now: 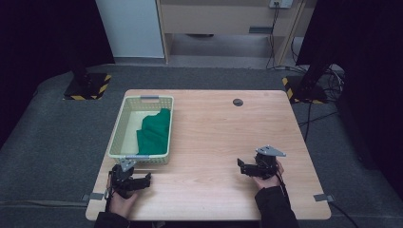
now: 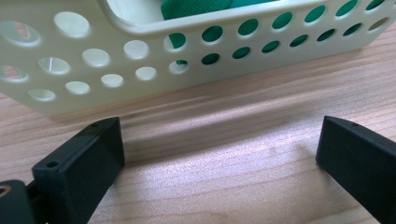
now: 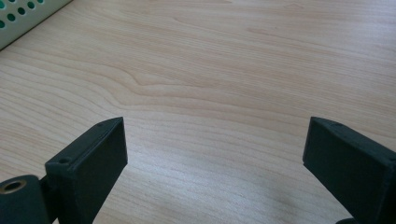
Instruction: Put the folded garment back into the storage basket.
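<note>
Approach step, judged: green cloth lying inside cream basket at tabletop left; left gripper just before basket wall, right gripper well apart, both jaws spread, empty; next, reach over rim to cloth.

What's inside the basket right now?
The cream basket holds a crumpled green cloth, filling its right part; the left part shows bare floor. Whatever may lie under the cloth is covered. Both grippers, left gripper and right gripper, are open outside it.
</note>
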### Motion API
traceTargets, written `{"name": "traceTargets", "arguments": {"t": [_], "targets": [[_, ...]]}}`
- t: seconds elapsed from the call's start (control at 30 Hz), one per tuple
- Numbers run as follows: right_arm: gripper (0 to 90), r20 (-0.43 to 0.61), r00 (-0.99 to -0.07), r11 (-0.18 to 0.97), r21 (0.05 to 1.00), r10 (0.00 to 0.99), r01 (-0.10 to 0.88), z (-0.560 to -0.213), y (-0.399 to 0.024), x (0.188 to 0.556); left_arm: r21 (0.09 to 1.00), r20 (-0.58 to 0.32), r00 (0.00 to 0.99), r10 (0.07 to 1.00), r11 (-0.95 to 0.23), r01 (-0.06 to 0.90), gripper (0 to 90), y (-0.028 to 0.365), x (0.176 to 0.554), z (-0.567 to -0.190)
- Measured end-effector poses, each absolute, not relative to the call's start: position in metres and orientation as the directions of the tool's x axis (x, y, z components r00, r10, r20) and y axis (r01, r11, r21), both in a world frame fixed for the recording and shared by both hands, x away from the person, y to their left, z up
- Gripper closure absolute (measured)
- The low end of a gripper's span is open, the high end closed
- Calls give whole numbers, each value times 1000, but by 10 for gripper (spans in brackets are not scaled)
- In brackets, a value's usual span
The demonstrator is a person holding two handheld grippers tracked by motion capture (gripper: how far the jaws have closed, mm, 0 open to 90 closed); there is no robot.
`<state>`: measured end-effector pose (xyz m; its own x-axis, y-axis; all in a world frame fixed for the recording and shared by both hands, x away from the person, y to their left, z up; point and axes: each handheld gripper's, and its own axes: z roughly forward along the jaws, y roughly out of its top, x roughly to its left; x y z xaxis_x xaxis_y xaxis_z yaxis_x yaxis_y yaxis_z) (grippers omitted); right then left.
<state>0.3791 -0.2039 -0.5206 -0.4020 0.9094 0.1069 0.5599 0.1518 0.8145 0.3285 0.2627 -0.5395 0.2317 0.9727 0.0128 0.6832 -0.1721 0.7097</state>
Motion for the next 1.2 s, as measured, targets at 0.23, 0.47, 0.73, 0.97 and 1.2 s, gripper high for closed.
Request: {"name": "traceTargets", "arguments": {"t": [0.23, 0.47, 0.73, 0.97, 1.2], "targets": [[63, 110, -387, 144, 809, 915, 570, -523, -212, 378, 710, 13, 232, 973, -172, 683, 0, 263, 328, -540], [63, 107, -360, 132, 805, 927, 579, -526, -224, 378, 710, 13, 232, 973, -172, 683, 0, 263, 328, -540], [63, 109, -334, 117, 799, 936, 590, -530, -235, 377, 710, 13, 232, 973, -172, 683, 0, 263, 328, -540], [61, 88, -311, 124, 790, 947, 601, -534, -245, 376, 710, 13, 232, 973, -172, 683, 0, 263, 328, -540], [60, 63, -256, 124, 750, 964, 650, -542, -262, 381, 710, 11, 233, 972, -172, 683, 2, 265, 329, -540]]}}
